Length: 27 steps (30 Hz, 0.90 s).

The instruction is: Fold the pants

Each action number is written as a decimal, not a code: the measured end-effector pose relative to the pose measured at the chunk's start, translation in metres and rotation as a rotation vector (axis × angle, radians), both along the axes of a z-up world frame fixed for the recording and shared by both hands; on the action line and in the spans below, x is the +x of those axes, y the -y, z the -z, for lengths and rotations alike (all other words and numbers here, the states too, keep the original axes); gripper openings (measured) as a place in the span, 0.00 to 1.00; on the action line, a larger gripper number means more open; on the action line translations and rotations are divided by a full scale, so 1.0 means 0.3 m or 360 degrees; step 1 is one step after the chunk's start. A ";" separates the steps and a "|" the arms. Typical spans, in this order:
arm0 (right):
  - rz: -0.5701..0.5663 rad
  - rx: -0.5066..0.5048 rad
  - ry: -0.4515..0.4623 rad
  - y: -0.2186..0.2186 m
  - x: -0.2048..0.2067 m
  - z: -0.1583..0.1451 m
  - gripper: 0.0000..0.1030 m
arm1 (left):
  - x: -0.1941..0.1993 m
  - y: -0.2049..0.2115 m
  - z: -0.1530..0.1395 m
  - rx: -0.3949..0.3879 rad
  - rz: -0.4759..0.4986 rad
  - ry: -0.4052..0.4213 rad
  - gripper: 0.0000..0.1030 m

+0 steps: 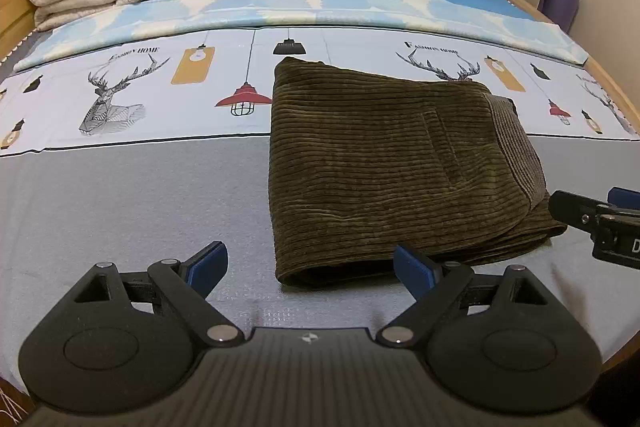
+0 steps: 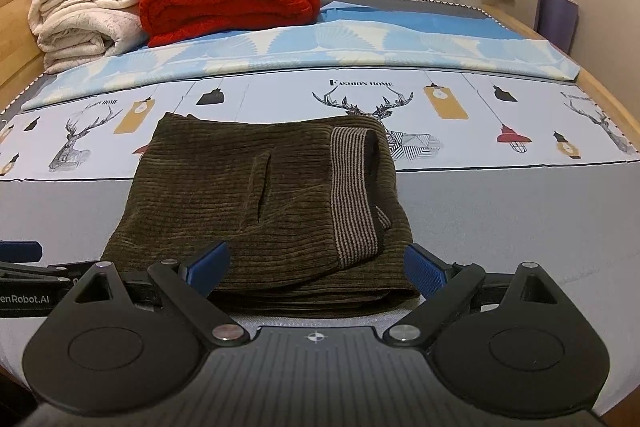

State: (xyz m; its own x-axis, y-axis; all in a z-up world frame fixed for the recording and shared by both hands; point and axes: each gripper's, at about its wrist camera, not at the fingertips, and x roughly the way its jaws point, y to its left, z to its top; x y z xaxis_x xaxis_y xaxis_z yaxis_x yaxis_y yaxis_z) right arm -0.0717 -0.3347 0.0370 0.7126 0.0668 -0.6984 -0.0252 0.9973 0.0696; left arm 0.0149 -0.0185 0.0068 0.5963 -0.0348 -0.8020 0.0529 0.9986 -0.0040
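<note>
Corduroy pants (image 2: 256, 211) folded, striped waistband (image 2: 354, 195) plainer right-wrist

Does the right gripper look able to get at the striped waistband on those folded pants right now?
Probably yes. The right gripper is open and empty at the near edge of the pants, and the striped waistband lies exposed on top just ahead, with nothing between.

The left gripper (image 1: 310, 273) is hovering low with its blue-padded fingers (image 1: 210, 267) spread wide and nothing between them. The right gripper (image 2: 316, 269) is sitting just beside it (its tip is showing at the edge of the left wrist view), jaws likewise parted wide and gripping nothing.
</note>
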 end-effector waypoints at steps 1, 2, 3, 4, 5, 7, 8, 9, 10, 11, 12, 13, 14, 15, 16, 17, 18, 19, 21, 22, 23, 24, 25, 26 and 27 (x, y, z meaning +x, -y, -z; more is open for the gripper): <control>-0.0002 -0.0001 -0.0001 0.000 0.000 0.001 0.92 | 0.001 0.001 -0.001 0.0000 0.0000 0.0000 0.90; -0.0005 -0.0002 -0.0003 -0.001 -0.001 0.001 0.92 | 0.000 0.003 0.000 0.0000 0.0001 0.0000 0.90; -0.0008 -0.0003 -0.0003 -0.002 -0.001 0.001 0.92 | 0.000 0.003 -0.001 -0.0001 0.0001 0.0000 0.90; -0.0011 -0.0006 -0.0002 -0.003 -0.001 0.001 0.92 | 0.000 0.003 -0.001 -0.0003 0.0002 0.0000 0.90; -0.0013 -0.0008 -0.0002 -0.004 -0.001 0.001 0.92 | -0.001 0.003 -0.002 -0.0003 0.0003 0.0000 0.90; -0.0017 -0.0010 -0.0002 -0.005 -0.001 0.001 0.92 | 0.000 0.002 -0.002 -0.0005 0.0003 0.0002 0.90; -0.0018 -0.0011 -0.0003 -0.005 -0.001 0.002 0.92 | 0.000 0.002 -0.003 -0.0008 0.0003 0.0003 0.90; -0.0018 -0.0012 -0.0003 -0.006 -0.002 0.002 0.92 | -0.001 0.002 -0.003 -0.0009 0.0004 0.0004 0.90; -0.0019 -0.0013 -0.0003 -0.007 -0.002 0.002 0.92 | -0.001 0.003 -0.004 -0.0011 0.0005 0.0004 0.90; -0.0019 -0.0015 -0.0003 -0.008 -0.002 0.003 0.92 | -0.001 0.003 -0.004 -0.0012 0.0005 0.0004 0.90; -0.0019 -0.0015 -0.0004 -0.009 -0.001 0.003 0.92 | -0.001 0.002 -0.005 -0.0014 0.0005 0.0004 0.90; -0.0020 -0.0015 -0.0004 -0.009 -0.001 0.003 0.92 | -0.001 0.002 -0.005 -0.0015 0.0006 0.0003 0.90; -0.0020 -0.0016 -0.0004 -0.009 -0.002 0.003 0.92 | -0.001 0.003 -0.005 -0.0017 0.0006 0.0003 0.90; -0.0019 -0.0016 -0.0003 -0.009 -0.002 0.002 0.92 | -0.001 0.002 -0.005 -0.0019 0.0007 0.0003 0.90; -0.0021 -0.0017 -0.0003 -0.009 -0.002 0.003 0.92 | -0.002 0.002 -0.005 -0.0020 0.0008 0.0004 0.90; -0.0023 -0.0020 -0.0004 -0.008 -0.002 0.003 0.92 | -0.002 0.002 -0.005 -0.0020 0.0007 0.0004 0.90; -0.0024 -0.0021 -0.0004 -0.008 -0.002 0.004 0.92 | -0.002 0.002 -0.006 -0.0022 0.0007 0.0005 0.90; -0.0024 -0.0022 -0.0004 -0.008 -0.002 0.005 0.92 | -0.002 0.002 -0.005 -0.0023 0.0008 0.0004 0.90; -0.0025 -0.0022 -0.0005 -0.010 -0.001 0.005 0.92 | -0.002 0.002 -0.006 -0.0024 0.0010 0.0004 0.90; -0.0025 -0.0022 -0.0005 -0.010 -0.001 0.005 0.92 | -0.002 0.002 -0.007 -0.0023 0.0011 0.0005 0.90; -0.0025 -0.0023 -0.0004 -0.010 -0.001 0.005 0.92 | -0.002 0.002 -0.007 -0.0023 0.0011 0.0006 0.90; -0.0025 -0.0023 -0.0004 -0.010 -0.001 0.005 0.92 | -0.001 0.001 -0.008 -0.0024 0.0013 0.0008 0.90; -0.0025 -0.0023 -0.0004 -0.011 -0.001 0.005 0.92 | -0.002 0.002 -0.008 -0.0024 0.0015 0.0009 0.90; -0.0026 -0.0024 -0.0004 -0.012 -0.003 0.007 0.92 | -0.002 0.003 -0.009 -0.0025 0.0016 0.0010 0.90; -0.0026 -0.0024 -0.0004 -0.012 -0.003 0.006 0.92 | -0.002 0.003 -0.009 -0.0025 0.0018 0.0011 0.90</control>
